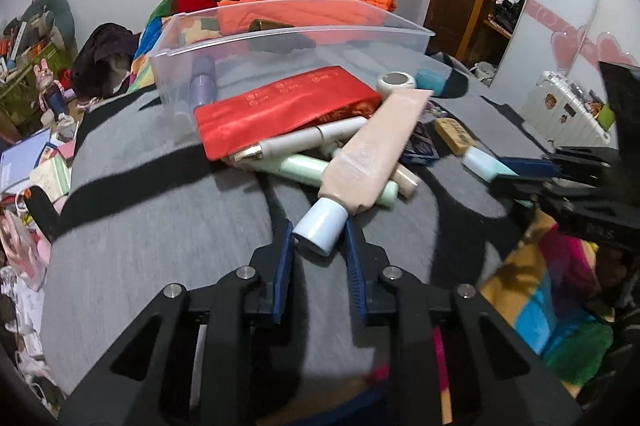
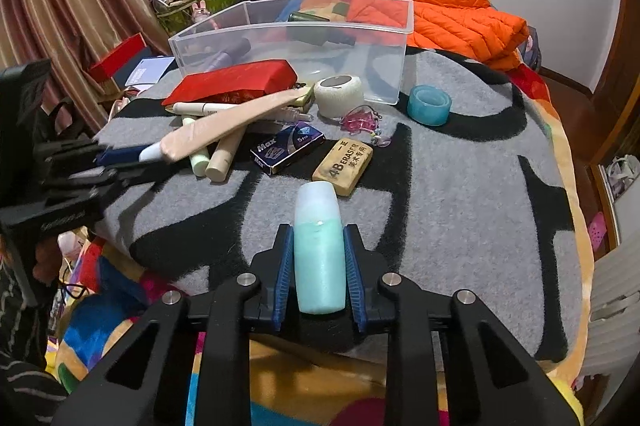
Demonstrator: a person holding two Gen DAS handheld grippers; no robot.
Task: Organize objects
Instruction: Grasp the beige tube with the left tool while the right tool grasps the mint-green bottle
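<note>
Left wrist view: left tool grips pink tube by its cap. Right tool grips green bottle, lengthwise btwn pads. Clear bin sits straight ahead on bed, w/ right tool nearer.

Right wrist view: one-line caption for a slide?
Right gripper shut on a teal bottle over the grey blanket, clear bin behind the clutter.
</note>
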